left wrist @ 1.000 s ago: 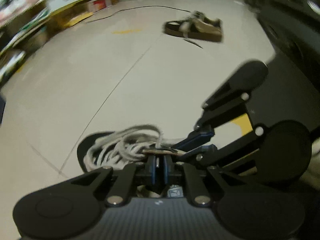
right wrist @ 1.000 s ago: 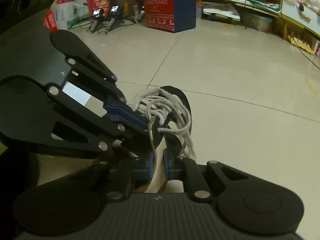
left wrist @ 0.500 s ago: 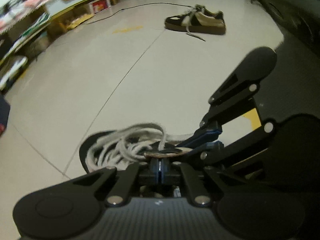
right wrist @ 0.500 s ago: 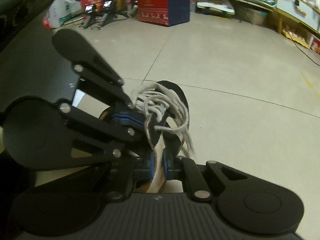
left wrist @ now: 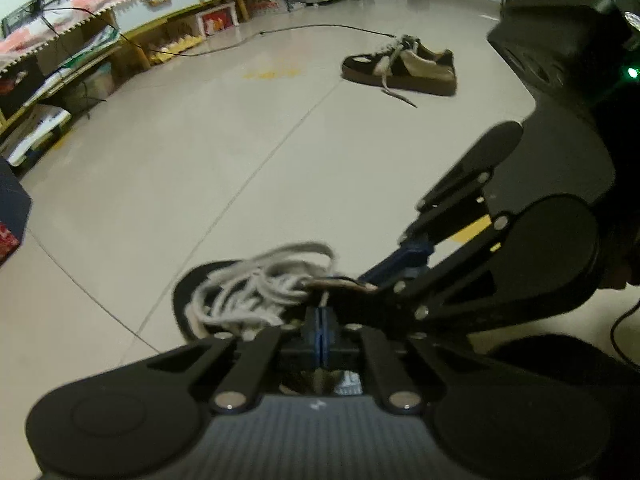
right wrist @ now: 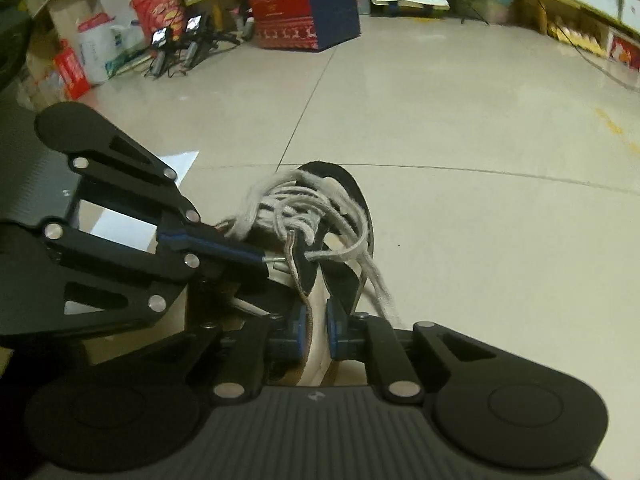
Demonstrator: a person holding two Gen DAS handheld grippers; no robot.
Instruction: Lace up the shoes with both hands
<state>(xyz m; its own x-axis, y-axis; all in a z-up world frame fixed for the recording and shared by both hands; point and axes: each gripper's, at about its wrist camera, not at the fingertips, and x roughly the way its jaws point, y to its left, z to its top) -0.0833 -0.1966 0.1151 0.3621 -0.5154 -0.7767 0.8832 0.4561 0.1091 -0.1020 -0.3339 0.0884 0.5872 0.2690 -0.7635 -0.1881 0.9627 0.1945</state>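
Note:
A dark shoe [right wrist: 340, 200] with a tangle of white laces [right wrist: 296, 204] lies on the tiled floor, just ahead of both grippers. My left gripper [left wrist: 322, 332] is shut on a lace strand [left wrist: 325, 300] that rises from its pads. In the right wrist view the left gripper [right wrist: 260, 258] reaches in from the left, a lace tip sticking out of it. My right gripper [right wrist: 318, 336] hovers over the shoe's tongue with its jaws opening. A thin brownish strand [right wrist: 298, 280] runs down between the pads, lying loosely along the left one. The right gripper [left wrist: 384, 276] meets the laces [left wrist: 256, 288] from the right.
A second brown and beige shoe [left wrist: 400, 66] with loose laces lies farther off on the floor. A black cable [left wrist: 320, 28] runs behind it. Low shelves [left wrist: 80, 60] line the left wall. A Christmas box [right wrist: 304, 8], tripods [right wrist: 180, 44] and a white sheet [right wrist: 128, 220] are also around.
My left jaws have gone from a small gap to fully shut on the lace. My right jaws narrowed, then spread wider, and that gripper rolled a little.

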